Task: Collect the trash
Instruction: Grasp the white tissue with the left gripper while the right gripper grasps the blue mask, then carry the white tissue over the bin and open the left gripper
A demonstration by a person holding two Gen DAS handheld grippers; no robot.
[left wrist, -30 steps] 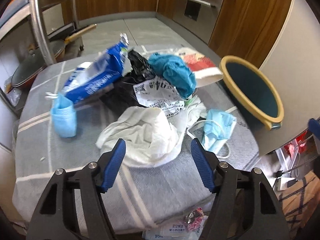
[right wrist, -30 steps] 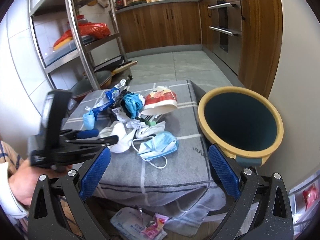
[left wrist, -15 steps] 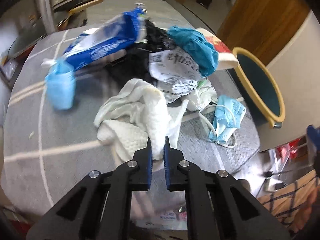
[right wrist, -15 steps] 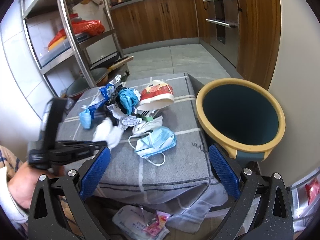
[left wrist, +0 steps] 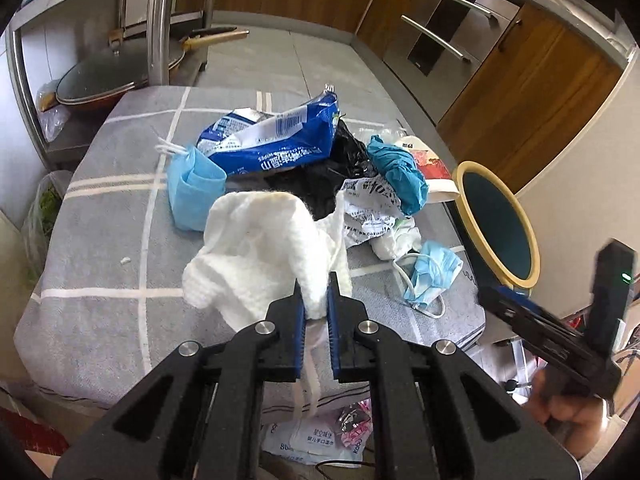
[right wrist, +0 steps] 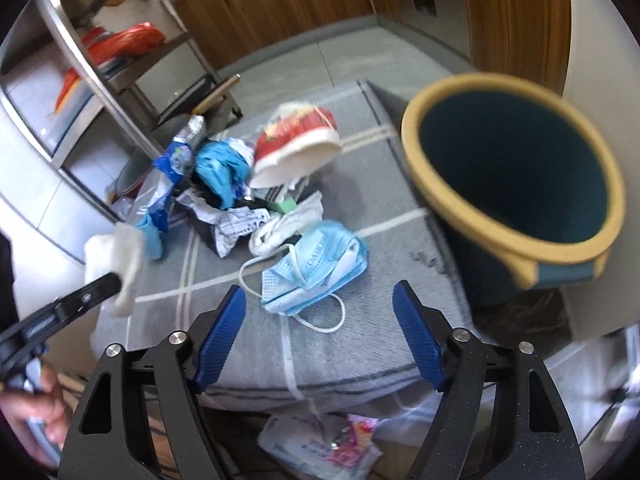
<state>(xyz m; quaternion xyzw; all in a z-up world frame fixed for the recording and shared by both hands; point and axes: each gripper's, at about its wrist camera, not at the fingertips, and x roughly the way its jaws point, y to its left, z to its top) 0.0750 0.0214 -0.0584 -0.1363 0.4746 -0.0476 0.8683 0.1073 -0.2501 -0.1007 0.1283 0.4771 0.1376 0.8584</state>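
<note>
Bright daylight, fisheye-warped edges, right view motion-blurred, perhaps slightly overexposed

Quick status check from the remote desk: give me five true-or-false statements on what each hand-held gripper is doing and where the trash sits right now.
1. The left hand-held gripper is shut on the white cloth. True.
2. The right hand-held gripper holds the blue face mask. False: it is open and empty, with the mask lying on the table beyond it.
3. The bin has a yellow rim. True.
4. The white cloth is already in the bin. False: it hangs from the left hand-held gripper.
5. The blue wipes packet lies on the grey tablecloth. True.
</note>
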